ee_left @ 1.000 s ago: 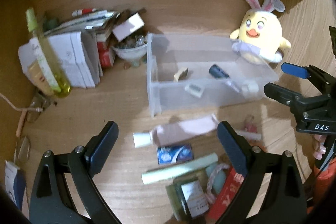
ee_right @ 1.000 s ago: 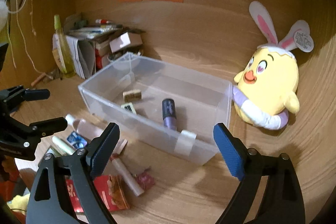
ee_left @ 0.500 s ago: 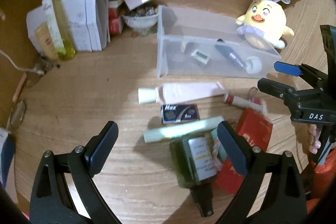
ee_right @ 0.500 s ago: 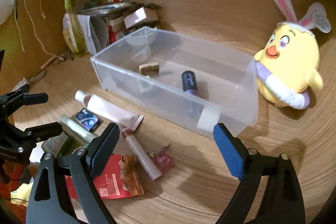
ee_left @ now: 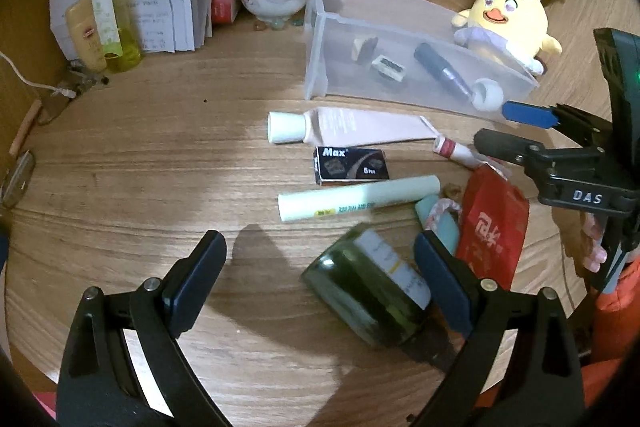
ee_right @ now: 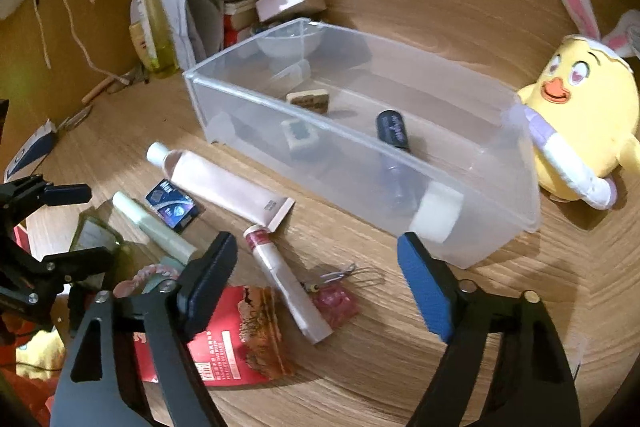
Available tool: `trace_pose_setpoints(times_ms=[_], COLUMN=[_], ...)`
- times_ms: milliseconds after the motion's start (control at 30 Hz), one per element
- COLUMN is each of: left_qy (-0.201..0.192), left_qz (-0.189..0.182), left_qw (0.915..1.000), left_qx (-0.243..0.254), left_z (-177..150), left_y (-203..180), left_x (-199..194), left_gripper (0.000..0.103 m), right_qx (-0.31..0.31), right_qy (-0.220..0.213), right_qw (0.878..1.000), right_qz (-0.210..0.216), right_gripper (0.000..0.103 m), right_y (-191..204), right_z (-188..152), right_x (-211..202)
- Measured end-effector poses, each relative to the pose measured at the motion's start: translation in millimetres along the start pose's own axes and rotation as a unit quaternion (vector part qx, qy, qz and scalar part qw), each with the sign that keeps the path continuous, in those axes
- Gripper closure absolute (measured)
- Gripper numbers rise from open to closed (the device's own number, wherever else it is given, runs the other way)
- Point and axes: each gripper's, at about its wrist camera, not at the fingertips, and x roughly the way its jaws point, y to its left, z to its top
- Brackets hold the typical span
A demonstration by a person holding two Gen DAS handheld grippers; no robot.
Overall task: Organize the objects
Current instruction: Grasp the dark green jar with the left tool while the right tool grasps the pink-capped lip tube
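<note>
The left gripper's (ee_left: 320,267) fingers stand spread wide above the wooden worktop (ee_left: 140,167), pinching nothing; a dark green glass bottle with a pale label (ee_left: 372,291) lies on its side between them, close to the right-hand finger, though I cannot tell whether it touches. The right gripper's (ee_right: 316,275) fingers have just been closing somewhat and still stand apart, gripping nothing; between them lie a slim white tube with a red cap end (ee_right: 286,283) and a small pink trinket on a wire clip (ee_right: 334,301).

A clear rectangular plastic bin (ee_right: 500,163) sits on the worktop beside a yellow plush chick with rabbit ears (ee_right: 580,115). In it lie a small tan block (ee_right: 310,101), a small white sharpener-like piece (ee_right: 298,139), a dark purple-bodied tube (ee_right: 394,147) and a white roll (ee_right: 438,213) at the near corner. Farther back, a white ceramic bowl (ee_left: 274,3) holds glassy beads.

In front of the bin lie a pale pink squeeze tube with a white cap (ee_left: 352,125), a small black box reading "Max" (ee_left: 350,165), a pale green stick with unreadable print (ee_left: 356,201) and a red packet with white characters (ee_left: 492,227). The right gripper's body reads "DAS" in the left wrist view.
</note>
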Motion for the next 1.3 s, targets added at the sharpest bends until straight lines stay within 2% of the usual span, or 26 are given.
trace_pose_setpoints(times_ms=[67, 133, 233, 367, 433, 533, 600, 767, 833, 900, 1100, 1200, 1300], left_qy=[-0.003, -0.001, 0.008, -0.003, -0.009, -0.012, -0.011, -0.007, -0.017, -0.022, 0.008, 0.023, 0.028], left_qz=[-0.001, -0.007, -0.024, -0.014, -0.012, -0.013, -0.016, -0.027, -0.016, -0.004, 0.004, 0.002, -0.009], left_qw=[1.0, 1.0, 0.9997, 0.9999, 0.9999, 0.9998, 0.9998, 0.9994, 0.9996, 0.9997, 0.9999, 0.9997, 0.9995], left_qx=[0.003, 0.004, -0.003, 0.0, 0.001, -0.002, -0.008, -0.021, -0.016, -0.007, 0.006, 0.007, 0.009], left_z=[-2, -3, -4, -5, -4, 0, 4, 12, 13, 12, 0, -7, -10], left_y=[-1, -1, 2, 2, 3, 5, 9, 15, 16, 16, 15, 12, 8], left_x=[-1, -1, 1, 1, 2, 4, 6, -1, -10, -18, -18, -10, -7], left_gripper=[0.008, 0.021, 0.033, 0.041, 0.049, 0.053, 0.061, 0.058, 0.041, 0.037, 0.034, 0.035, 0.046], right_qx=[-0.014, -0.026, -0.04, -0.05, -0.052, -0.055, -0.055, -0.054, -0.052, -0.05, -0.05, -0.05, -0.047], right_qy=[0.008, 0.015, 0.027, 0.039, 0.043, 0.051, 0.052, 0.053, 0.052, 0.052, 0.046, 0.043, 0.041], right_qw=[1.0, 1.0, 0.999, 0.998, 0.998, 0.997, 0.997, 0.997, 0.997, 0.997, 0.997, 0.997, 0.998], right_qz=[0.003, 0.005, 0.007, 0.009, 0.011, 0.014, 0.021, 0.022, 0.023, 0.025, 0.03, 0.027, 0.027], right_gripper=[0.037, 0.042, 0.05, 0.06, 0.064, 0.07, 0.074, 0.078, 0.078, 0.079, 0.088, 0.089, 0.089], right_y=[5, 8, 13, 15, 16, 18, 18, 17, 17, 16, 16, 18, 17], right_z=[-1, -1, -2, -1, 0, 0, 1, 2, 2, 2, 0, -1, -2], right_x=[4, 9, 17, 26, 29, 34, 35, 35, 35, 35, 34, 35, 34])
